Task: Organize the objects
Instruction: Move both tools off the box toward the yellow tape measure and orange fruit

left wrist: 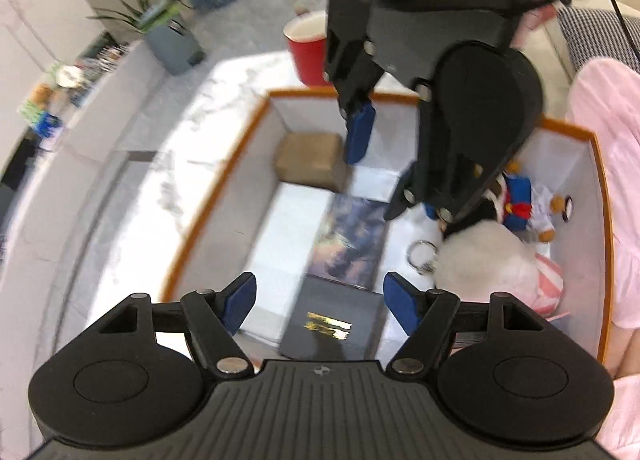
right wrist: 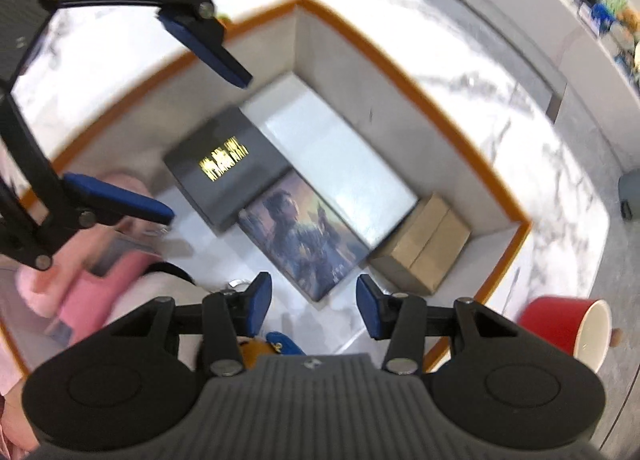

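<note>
My left gripper (left wrist: 320, 300) hangs over the near end of the orange-rimmed box (left wrist: 216, 195), jaws wide and holding nothing; just below sits the black case (left wrist: 332, 324) with gold lettering. My right gripper (right wrist: 312, 300) is about half open and also empty, its pads clear of everything. Past the case lies the picture book (left wrist: 348, 244), then the white flat box (left wrist: 276, 227) along the left wall, and the brown carton (left wrist: 310, 159) in the far corner. The plush toys (left wrist: 496, 244) crowd the right side with a metal ring (left wrist: 422, 256) beside them. The red cup (left wrist: 308, 47) stands outside, beyond the far rim, and I judge it the next thing to bring in. I would lift both grippers clear of the walls, so nothing packed is nudged.
</note>
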Demonstrator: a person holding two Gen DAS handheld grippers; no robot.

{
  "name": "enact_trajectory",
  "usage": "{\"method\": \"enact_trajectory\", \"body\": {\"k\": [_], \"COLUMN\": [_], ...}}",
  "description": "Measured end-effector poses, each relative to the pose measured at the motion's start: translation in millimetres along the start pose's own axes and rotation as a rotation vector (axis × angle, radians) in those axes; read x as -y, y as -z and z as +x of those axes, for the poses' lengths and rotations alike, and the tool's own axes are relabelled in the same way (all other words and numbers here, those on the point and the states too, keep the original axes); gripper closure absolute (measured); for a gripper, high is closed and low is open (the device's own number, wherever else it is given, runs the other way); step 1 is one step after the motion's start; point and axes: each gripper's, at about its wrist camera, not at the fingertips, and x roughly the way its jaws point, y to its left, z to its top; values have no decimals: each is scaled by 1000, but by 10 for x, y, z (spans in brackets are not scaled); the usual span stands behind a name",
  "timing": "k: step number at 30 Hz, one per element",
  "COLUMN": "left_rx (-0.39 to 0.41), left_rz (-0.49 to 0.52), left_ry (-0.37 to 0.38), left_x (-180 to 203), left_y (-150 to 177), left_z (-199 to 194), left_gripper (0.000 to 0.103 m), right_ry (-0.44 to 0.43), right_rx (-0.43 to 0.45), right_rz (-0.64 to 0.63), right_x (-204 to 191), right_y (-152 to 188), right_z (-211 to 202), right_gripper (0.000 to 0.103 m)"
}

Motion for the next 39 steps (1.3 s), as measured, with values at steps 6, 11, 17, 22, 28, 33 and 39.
{"method": "enact_trajectory", "body": {"k": [6,11,17,22,28,33,39], "left_rx": [68,85,38,-7,-44,-73,-93], "left_rz": [-92,-160,-225,-243,-290,-298,-311], "left_ry": [-51,-80,-91,-69,-27,1,28], "left_x": [-270,-408,-538,-573,-658,-714,-790], "left_y": [-40,195,570,823,1031,1165,1341], "left_z": [-337,-739,-838,-836,-698,-448,-268], "left_gripper": [20,20,21,24,24,25,25], "right_ry": [80,102,41,-27,-81,-98,-115], "right_rx": [160,238,276,251,166,96,2], "right_rz": [-123,-174,-208,-244,-264,-357,-505], "right_x": [-6,-363,-614,-835,-1001,-1087,-1216], "right_y": [-243,-367,-720,-1067,-1413,-1585,-1759], "right_z": [-420,-531,-424,-217,231,455,878], "right_gripper": [54,56,65,65,64,59,53]}}
